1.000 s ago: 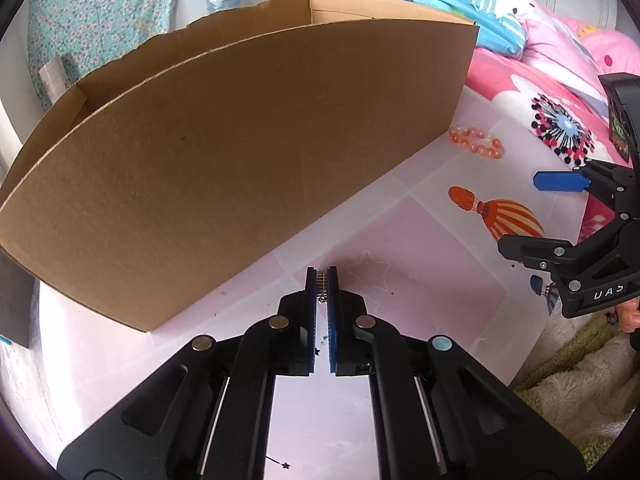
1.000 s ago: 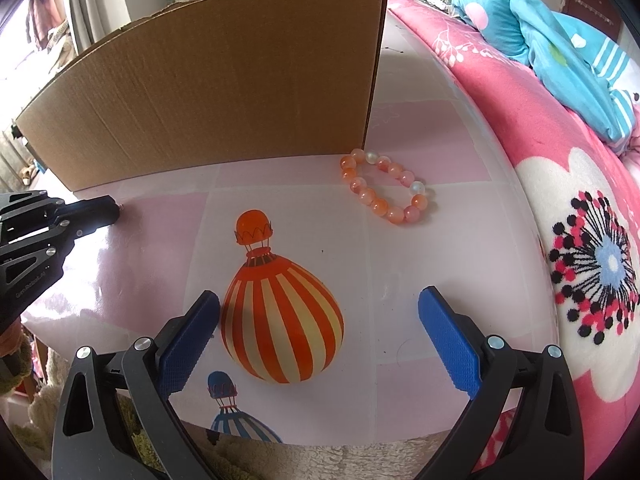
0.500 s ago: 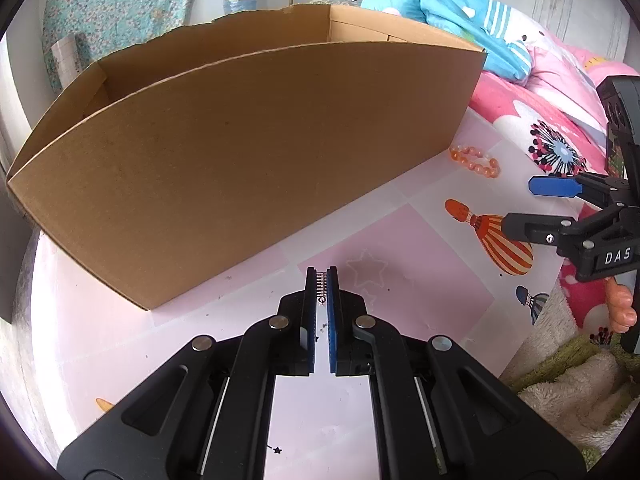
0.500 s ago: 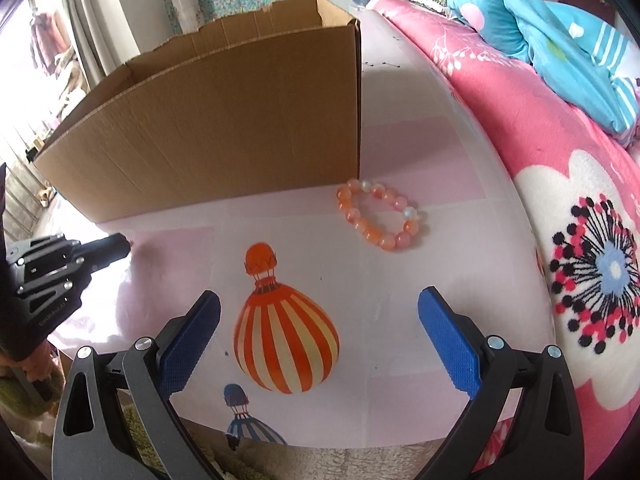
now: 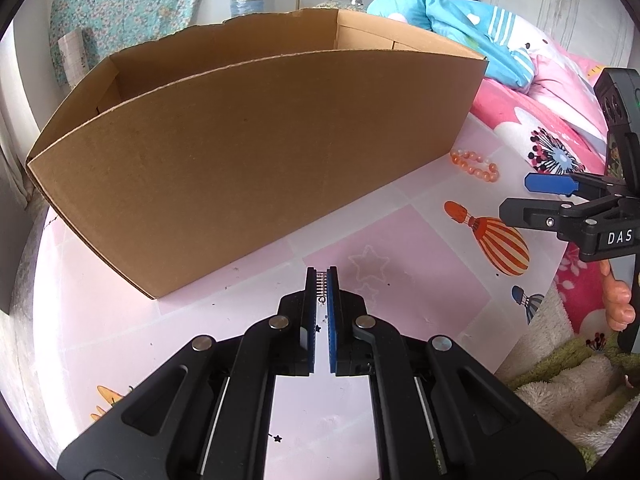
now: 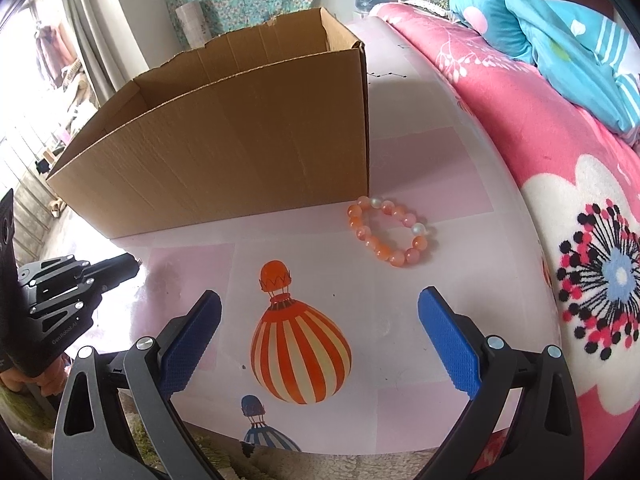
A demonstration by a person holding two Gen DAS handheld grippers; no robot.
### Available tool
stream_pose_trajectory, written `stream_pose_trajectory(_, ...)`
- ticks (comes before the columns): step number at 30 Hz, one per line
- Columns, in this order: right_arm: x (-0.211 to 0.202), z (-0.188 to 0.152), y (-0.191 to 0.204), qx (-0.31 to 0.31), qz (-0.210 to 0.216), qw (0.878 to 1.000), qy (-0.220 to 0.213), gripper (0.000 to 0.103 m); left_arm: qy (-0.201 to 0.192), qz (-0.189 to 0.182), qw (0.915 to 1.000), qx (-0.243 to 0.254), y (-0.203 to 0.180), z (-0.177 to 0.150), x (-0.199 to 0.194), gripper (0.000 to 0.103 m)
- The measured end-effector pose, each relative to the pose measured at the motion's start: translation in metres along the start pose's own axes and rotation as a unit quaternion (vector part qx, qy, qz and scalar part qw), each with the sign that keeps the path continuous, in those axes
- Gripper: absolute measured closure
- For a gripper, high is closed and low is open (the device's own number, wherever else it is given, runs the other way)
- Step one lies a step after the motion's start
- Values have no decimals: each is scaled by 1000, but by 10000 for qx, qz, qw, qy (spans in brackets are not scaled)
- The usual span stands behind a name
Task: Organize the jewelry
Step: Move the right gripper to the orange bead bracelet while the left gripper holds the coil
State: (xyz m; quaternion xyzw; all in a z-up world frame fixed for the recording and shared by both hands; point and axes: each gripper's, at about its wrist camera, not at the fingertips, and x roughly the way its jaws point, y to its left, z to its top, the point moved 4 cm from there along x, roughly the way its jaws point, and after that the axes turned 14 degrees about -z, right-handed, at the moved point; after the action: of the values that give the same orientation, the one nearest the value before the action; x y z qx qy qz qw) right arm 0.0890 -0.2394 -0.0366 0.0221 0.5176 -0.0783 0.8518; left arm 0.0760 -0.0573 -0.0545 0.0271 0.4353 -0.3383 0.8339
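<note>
The left claw point(image 5: 321, 280) points steeply downward, its blue pads point(image 5: 332, 292) pressed nearly together on a small silver chain piece point(image 5: 320, 286) pinched near the tips. The right claw point(image 6: 320, 316) also tilts down, its pads point(image 6: 446, 336) spread wide apart with nothing between them. A person's fingers point(image 5: 618, 304) grip its handle.

Open-topped brown cardboard box point(image 6: 224, 140) walling off the far side of the pink table point(image 6: 400, 160). Bare surface between box and orange bead bracelet point(image 6: 390, 232) only a narrow gap.
</note>
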Motion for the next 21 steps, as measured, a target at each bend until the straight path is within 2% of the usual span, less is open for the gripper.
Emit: stream_pose_trajectory(21, -2, -2, -8, 189, 114, 9998, 2, 7, -8, 4, 10000, -20, 1, -1, 0, 99)
